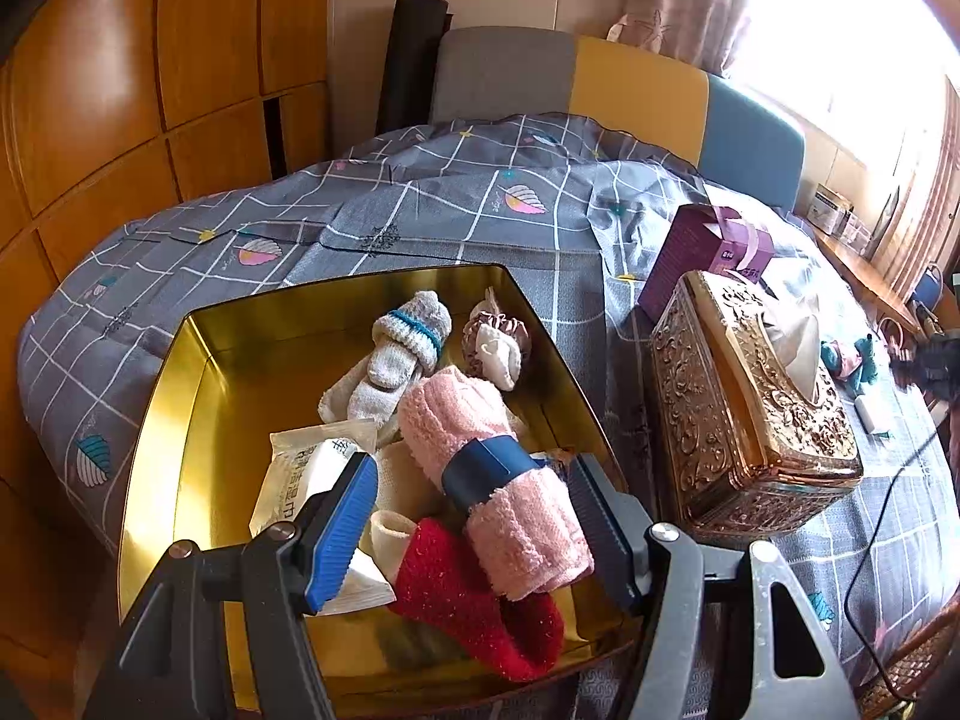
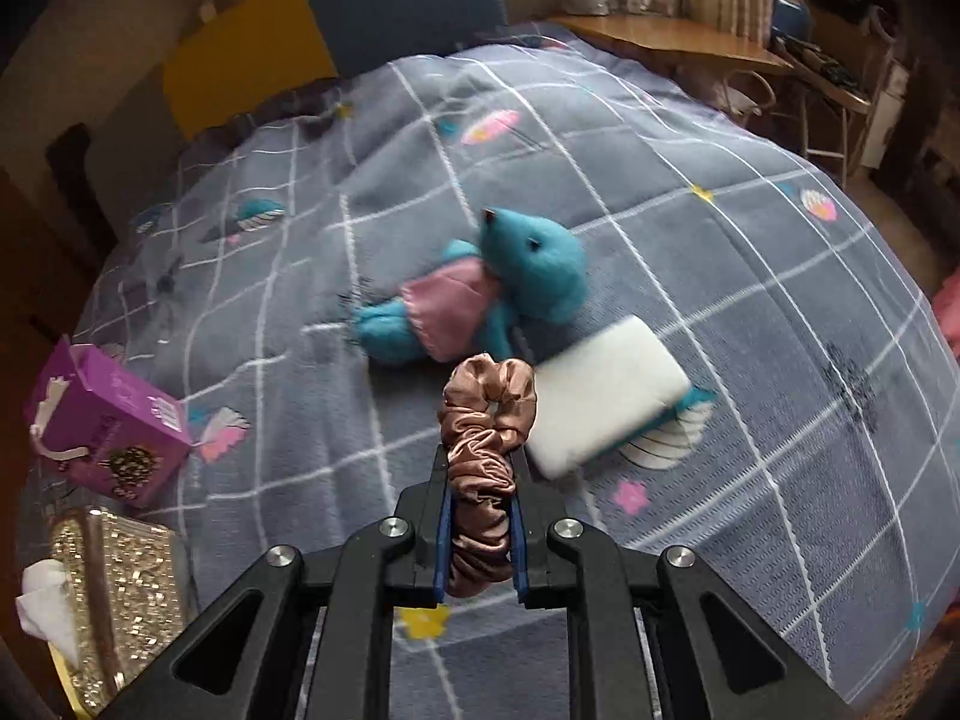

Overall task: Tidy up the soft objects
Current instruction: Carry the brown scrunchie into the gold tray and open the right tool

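a gold tin point(image 1: 180, 420) is seen open on the grey checked bedspread point(image 1: 450, 210). inside it are counted one rolled pink towel point(image 1: 480, 468) with a blue band, one red sock point(image 1: 474, 606), one white and grey sock bundle point(image 1: 390, 360) at the far side, one brown scrunchie point(image 1: 498, 333) with a small white piece on it, and one white wipes packet point(image 1: 312, 468) at the left. the left gripper point(image 1: 474, 516) is held wide open above the near end of the towel, nothing gripped. to the right stand one ornate gold tissue box point(image 1: 750, 408) and one purple box point(image 1: 702, 252). the right gripper point(image 2: 483, 480) is closed on a second brown scrunchie point(image 2: 486, 420), held above the bedspread; beyond it lie one blue plush toy point(image 2: 528, 282) and one white sponge point(image 2: 606, 402).
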{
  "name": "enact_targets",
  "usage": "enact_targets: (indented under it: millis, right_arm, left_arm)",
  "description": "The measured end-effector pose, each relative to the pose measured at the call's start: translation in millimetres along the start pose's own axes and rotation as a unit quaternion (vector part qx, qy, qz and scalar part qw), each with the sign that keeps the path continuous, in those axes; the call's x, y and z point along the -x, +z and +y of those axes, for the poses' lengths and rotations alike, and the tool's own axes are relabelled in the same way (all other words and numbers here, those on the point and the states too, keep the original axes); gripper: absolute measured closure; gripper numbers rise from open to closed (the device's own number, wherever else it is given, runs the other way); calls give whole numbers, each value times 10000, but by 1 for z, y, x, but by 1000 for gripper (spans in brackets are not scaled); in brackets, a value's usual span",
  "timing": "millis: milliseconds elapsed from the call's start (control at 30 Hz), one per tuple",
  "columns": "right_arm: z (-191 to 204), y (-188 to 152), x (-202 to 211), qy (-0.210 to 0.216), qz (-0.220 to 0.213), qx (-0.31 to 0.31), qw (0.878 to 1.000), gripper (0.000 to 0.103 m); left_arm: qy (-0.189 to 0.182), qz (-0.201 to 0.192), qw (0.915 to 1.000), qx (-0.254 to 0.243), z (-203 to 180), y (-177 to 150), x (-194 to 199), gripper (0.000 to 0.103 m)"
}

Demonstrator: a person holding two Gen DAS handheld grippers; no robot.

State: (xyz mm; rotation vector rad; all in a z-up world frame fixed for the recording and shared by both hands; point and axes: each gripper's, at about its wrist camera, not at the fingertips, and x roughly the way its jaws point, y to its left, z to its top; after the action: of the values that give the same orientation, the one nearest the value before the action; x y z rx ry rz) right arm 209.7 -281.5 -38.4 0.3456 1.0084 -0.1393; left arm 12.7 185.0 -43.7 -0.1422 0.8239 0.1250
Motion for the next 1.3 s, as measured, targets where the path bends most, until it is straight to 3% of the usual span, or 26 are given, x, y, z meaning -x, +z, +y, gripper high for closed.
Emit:
enact_targets:
  millis: [167,300,400,600,833,1133,1300]
  right_arm:
    - [71,9,24,598,-238,687,9956,88]
    - [136,-1,48,1285,-433,1381,9811,88]
    - [185,-20,71,1839,-525,1992,9611,88]
    - [261,-82,104,2763,-391,3096,9090,88]
    - [301,-160,99,3235,289,4019,8562,88]
    - [321,-237,54,3447,1199,4193,8312,88]
    - [346,-271,44,3672,1513,4328,8093,88]
  left_arm:
    - [-41,30,10000,24,2,-2,-1,36]
    - [-68,42,10000,41,4,-4,-2,36]
    - [-62,44,10000,58,8,-4,-2,36]
    - [17,13,9998,182,20,-5,0,36]
    - [166,-43,9990,401,41,-7,3,36]
    - [508,-204,9935,999,88,3,9,36]
    - [688,-310,9902,1177,105,6,14,36]
